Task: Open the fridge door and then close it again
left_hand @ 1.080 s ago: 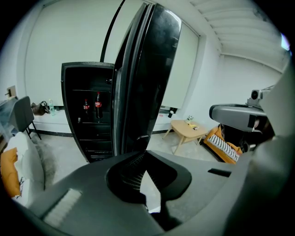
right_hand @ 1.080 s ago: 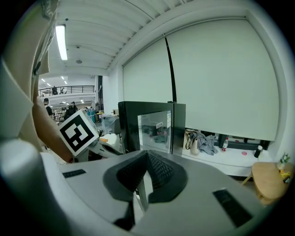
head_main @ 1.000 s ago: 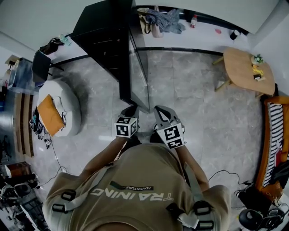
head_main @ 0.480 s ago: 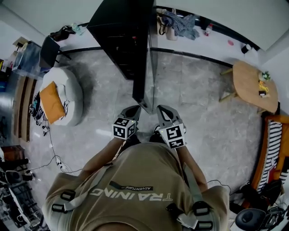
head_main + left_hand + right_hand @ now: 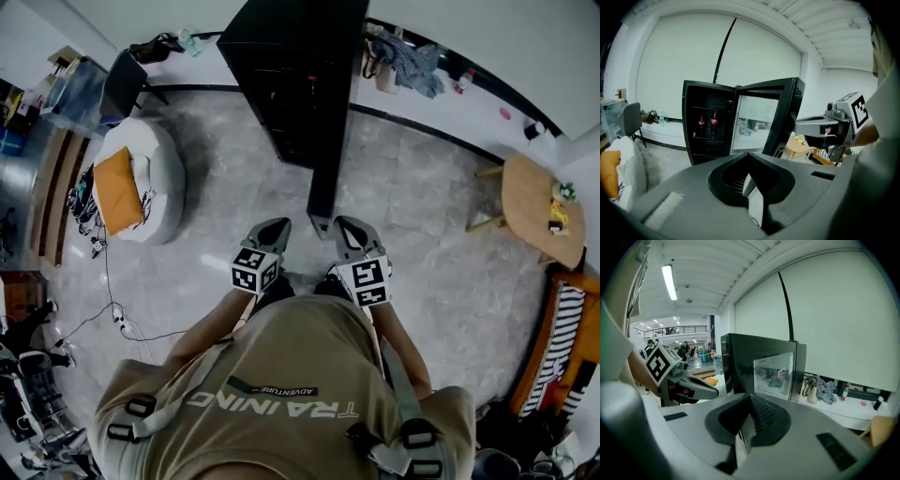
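Note:
The black fridge (image 5: 291,75) stands open ahead of me, its glass door (image 5: 330,159) swung out toward me and seen edge-on in the head view. The door's free edge ends just beyond and between my two grippers. My left gripper (image 5: 269,234) and right gripper (image 5: 345,234) are held low in front of my torso, both shut and holding nothing, neither touching the door. The left gripper view shows the fridge's dark inside (image 5: 705,126) with two cola bottles (image 5: 707,123), the door (image 5: 759,122) and its own jaws (image 5: 750,161). The right gripper view shows the door's outer face (image 5: 776,373) beyond its own jaws (image 5: 751,404).
A white beanbag with an orange cushion (image 5: 141,183) lies left of the fridge, with cables (image 5: 112,319) on the floor near it. A round wooden table (image 5: 539,202) and a striped orange sofa (image 5: 562,347) are at the right. Bags and clothes (image 5: 403,52) lie by the back wall.
In the head view the fridge and door have shifted to the right, and the glass door now shows edge-on. Both grippers stay shut in front of my torso.

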Demonstrator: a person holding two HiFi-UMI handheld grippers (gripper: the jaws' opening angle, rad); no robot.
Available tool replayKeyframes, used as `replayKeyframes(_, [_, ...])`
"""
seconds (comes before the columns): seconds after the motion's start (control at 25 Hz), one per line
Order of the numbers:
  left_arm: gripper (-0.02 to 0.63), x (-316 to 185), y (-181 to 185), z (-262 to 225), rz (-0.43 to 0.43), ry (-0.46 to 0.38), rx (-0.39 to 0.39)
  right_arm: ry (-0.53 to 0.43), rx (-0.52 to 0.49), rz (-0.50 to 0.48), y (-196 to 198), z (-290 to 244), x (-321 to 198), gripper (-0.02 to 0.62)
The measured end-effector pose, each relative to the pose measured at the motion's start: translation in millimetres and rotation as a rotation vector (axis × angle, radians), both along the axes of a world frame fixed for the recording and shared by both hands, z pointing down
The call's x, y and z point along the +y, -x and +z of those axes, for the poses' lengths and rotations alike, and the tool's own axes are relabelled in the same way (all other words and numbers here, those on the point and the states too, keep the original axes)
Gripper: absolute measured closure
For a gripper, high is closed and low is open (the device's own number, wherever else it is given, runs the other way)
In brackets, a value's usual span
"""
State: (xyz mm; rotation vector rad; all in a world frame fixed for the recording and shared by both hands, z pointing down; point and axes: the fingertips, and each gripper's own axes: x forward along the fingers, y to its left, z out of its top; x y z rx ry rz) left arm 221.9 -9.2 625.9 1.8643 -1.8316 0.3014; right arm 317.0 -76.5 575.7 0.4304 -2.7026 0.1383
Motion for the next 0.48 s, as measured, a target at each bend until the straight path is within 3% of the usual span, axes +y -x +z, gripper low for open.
replayKeyframes(0.48, [0.605,3.7,37.8,-1.1,-0.055,-0.01,0.02,0.021,0.018,0.0,17.9,-0.4,2.4,0.598])
